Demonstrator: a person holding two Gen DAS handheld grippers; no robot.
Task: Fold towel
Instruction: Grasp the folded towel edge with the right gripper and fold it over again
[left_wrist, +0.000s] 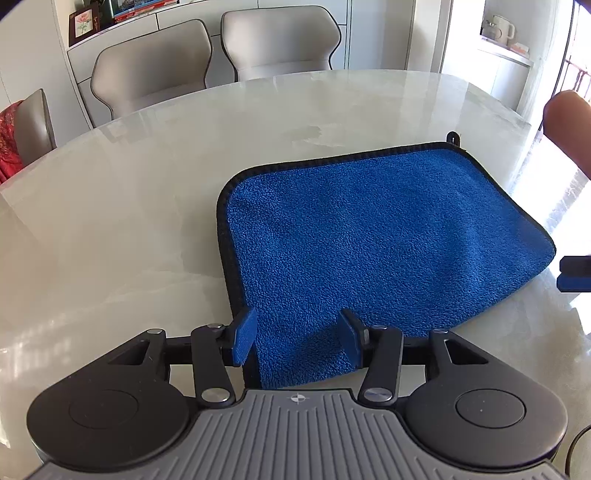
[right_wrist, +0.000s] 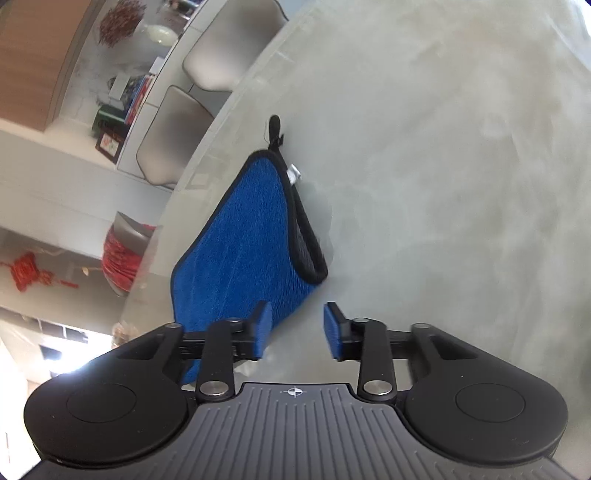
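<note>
The blue towel (left_wrist: 369, 236), black-edged and folded over, lies flat on the pale marble worktop (left_wrist: 129, 206), its hanging loop (right_wrist: 275, 129) at a far corner. The left hand-held gripper (left_wrist: 295, 339) stands released, pads straddling the towel's near edge without pressing it. The right hand-held gripper (right_wrist: 297, 328) is rolled sideways beside the towel's corner, jaws apart, grasping nothing. Grey chairs (left_wrist: 155, 77) stand behind.

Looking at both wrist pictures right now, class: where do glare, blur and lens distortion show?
Left wrist view: sharp; window glare washes out the glossy pale marble table at right; the fisheye bows its far edge. Right wrist view: softly blurred and tilted, the blue fleece towel with black edging less crisp; a bright patch burns out at lower left.
</note>
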